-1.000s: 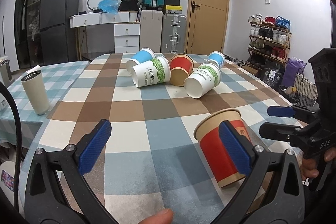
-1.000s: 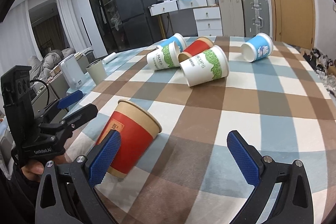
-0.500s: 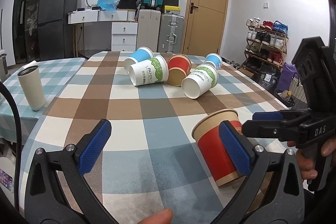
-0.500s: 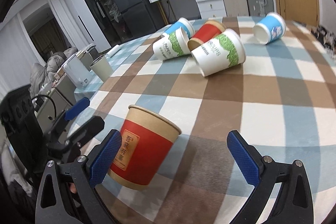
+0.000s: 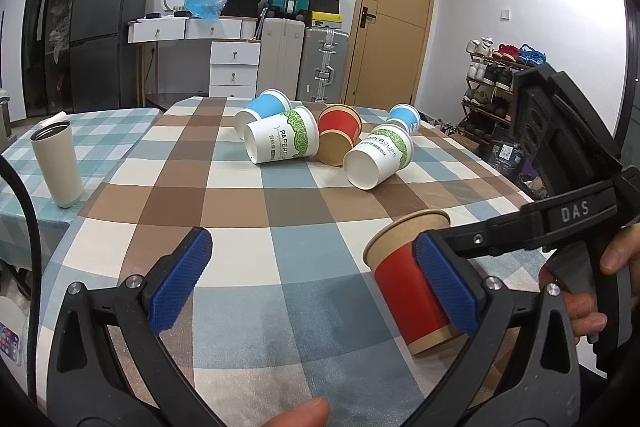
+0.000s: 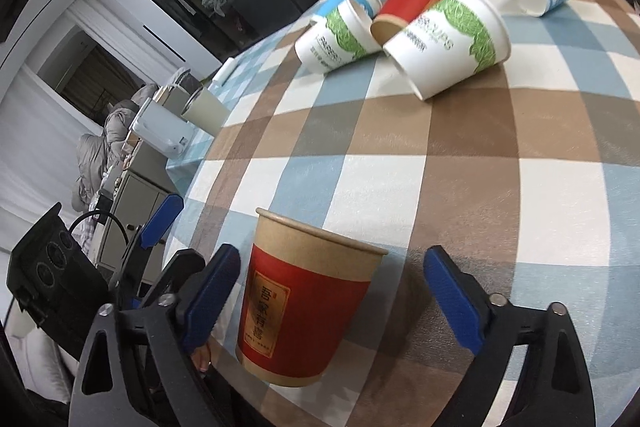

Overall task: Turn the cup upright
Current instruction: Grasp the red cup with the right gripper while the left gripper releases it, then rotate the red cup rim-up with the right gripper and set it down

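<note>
A red and brown paper cup stands near the front right of the checked table, rim up. In the right wrist view the same cup sits between my right gripper's blue pads, closer to the left pad, touching neither. My right gripper is open around it. My left gripper is open and empty, its right pad in front of the cup. The right gripper's black body reaches in from the right.
Several paper cups lie on their sides at the table's far middle: a white and green one, a red one, another white and green one, two blue ones. A cream tumbler stands on the left table.
My right gripper has moved in around the red cup, which went from leaning to standing with its rim up. My left gripper has held still.
</note>
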A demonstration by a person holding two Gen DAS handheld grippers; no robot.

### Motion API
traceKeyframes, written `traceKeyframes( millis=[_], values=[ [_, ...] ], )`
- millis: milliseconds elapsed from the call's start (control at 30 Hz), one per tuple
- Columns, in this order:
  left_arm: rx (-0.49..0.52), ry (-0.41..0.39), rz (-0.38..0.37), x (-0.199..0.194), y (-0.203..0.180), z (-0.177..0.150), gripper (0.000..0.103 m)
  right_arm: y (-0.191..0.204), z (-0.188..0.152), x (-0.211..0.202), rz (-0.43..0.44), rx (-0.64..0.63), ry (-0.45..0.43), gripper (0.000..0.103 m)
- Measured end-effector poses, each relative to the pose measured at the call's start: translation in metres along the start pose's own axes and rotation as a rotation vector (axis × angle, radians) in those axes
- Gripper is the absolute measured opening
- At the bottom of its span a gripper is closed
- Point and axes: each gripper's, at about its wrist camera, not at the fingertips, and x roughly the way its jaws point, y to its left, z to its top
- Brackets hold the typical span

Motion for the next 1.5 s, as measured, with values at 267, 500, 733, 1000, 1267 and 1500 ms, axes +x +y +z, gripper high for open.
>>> traceKeyframes(
  millis=[267, 500, 733, 1000, 1267, 1500],
  values=[
    [0.001, 0.0, 0.0, 0.0, 0.0, 0.0, 0.102, 0.001, 0.002, -0.002, 0.05, 0.006, 0.012, 0.065],
    [-0.001, 0.0, 0.0, 0.0, 0.001, 0.0, 0.102, 0.012, -0.003, -0.025, -0.025, -0.084, -0.118, 0.065],
    [-0.002, -0.001, 0.0, 0.0, 0.001, 0.0, 0.102, 0.03, -0.015, -0.035, -0.202, -0.253, -0.311, 0.065],
    [-0.005, -0.002, 0.0, 0.001, 0.002, 0.0, 0.102, 0.039, -0.015, -0.026, -0.26, -0.323, -0.41, 0.065],
    [-0.002, -0.001, 0.001, 0.001, 0.002, 0.0, 0.102, 0.045, -0.02, -0.02, -0.289, -0.388, -0.395, 0.064],
    [-0.004, -0.001, 0.001, 0.0, 0.002, 0.0, 0.102, 0.044, -0.036, -0.034, -0.239, -0.416, -0.375, 0.063]
  ],
)
